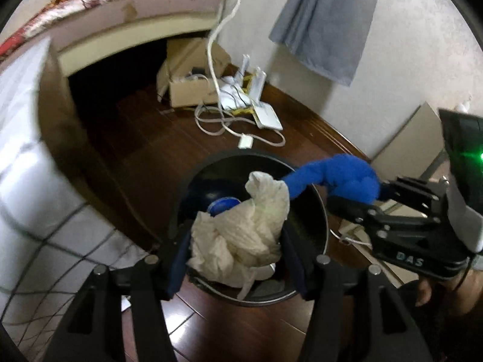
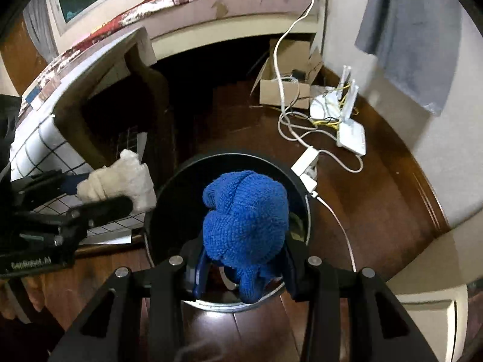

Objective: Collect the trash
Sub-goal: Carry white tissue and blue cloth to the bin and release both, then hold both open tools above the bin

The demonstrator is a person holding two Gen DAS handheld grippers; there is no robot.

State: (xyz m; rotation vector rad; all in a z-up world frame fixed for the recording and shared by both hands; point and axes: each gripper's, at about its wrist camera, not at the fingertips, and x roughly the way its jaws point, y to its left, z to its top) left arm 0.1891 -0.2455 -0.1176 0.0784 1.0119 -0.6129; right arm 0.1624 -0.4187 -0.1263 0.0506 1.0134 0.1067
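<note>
A round black trash bin (image 1: pixel 241 151) (image 2: pixel 235 153) stands on the dark wood floor. My left gripper (image 1: pixel 235 241) (image 2: pixel 99 191) is shut on a crumpled cream cloth (image 1: pixel 241 226) (image 2: pixel 126 175), which hangs over the bin's near side. My right gripper (image 2: pixel 243 256) (image 1: pixel 371 196) is shut on a blue knitted item (image 2: pixel 244 211) (image 1: pixel 341 175) above the bin's opening. Inside the bin lies a round blue thing (image 1: pixel 223 205). The rest of the bin's inside is dark or hidden behind the two bundles.
Behind the bin lie a white power strip (image 2: pixel 306 163), looped cables (image 1: pixel 211 117), a white router (image 1: pixel 265 117) and an open cardboard box (image 1: pixel 190 90). A bed with a grid-patterned sheet (image 1: pixel 60 241) is on the left. A grey cloth (image 1: pixel 326 21) hangs on the wall.
</note>
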